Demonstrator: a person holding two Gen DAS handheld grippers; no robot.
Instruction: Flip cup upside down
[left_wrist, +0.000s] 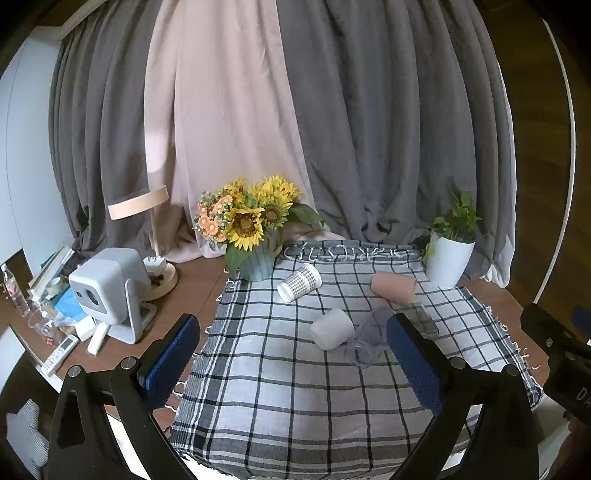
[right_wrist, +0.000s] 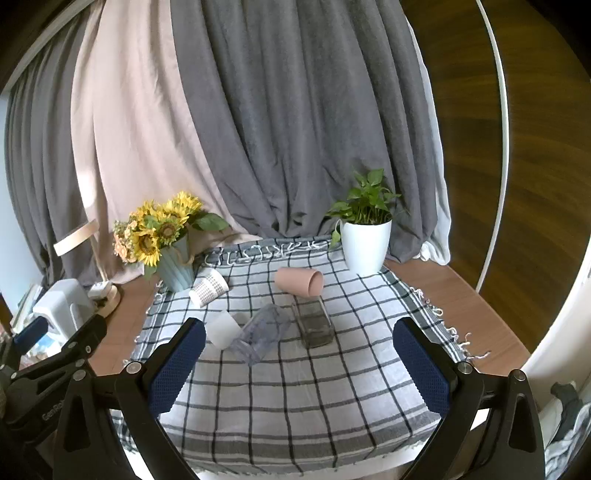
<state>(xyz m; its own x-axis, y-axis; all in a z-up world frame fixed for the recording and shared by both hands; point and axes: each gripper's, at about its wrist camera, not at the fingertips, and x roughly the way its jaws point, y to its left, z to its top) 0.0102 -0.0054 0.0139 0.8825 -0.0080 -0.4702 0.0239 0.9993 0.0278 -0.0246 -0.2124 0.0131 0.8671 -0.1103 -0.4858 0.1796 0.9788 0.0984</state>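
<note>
Several cups lie on their sides on the checked cloth (left_wrist: 295, 387) (right_wrist: 295, 398): a houndstooth paper cup (left_wrist: 299, 282) (right_wrist: 208, 287), a pink cup (left_wrist: 393, 286) (right_wrist: 299, 280), a white frosted cup (left_wrist: 331, 328) (right_wrist: 222, 328), a clear plastic cup (left_wrist: 369, 338) (right_wrist: 261, 336) and a dark square glass (left_wrist: 423, 319) (right_wrist: 316, 323). My left gripper (left_wrist: 291, 354) is open and empty, hovering near the cloth's front. My right gripper (right_wrist: 299, 362) is open and empty, also in front of the cups.
A sunflower vase (left_wrist: 255, 229) (right_wrist: 168, 240) stands at the cloth's back left, a white potted plant (left_wrist: 450, 254) (right_wrist: 365, 236) at the back right. A projector (left_wrist: 110, 288), lamp (left_wrist: 155, 236), remotes and clutter sit left on the wooden table. Curtains hang behind.
</note>
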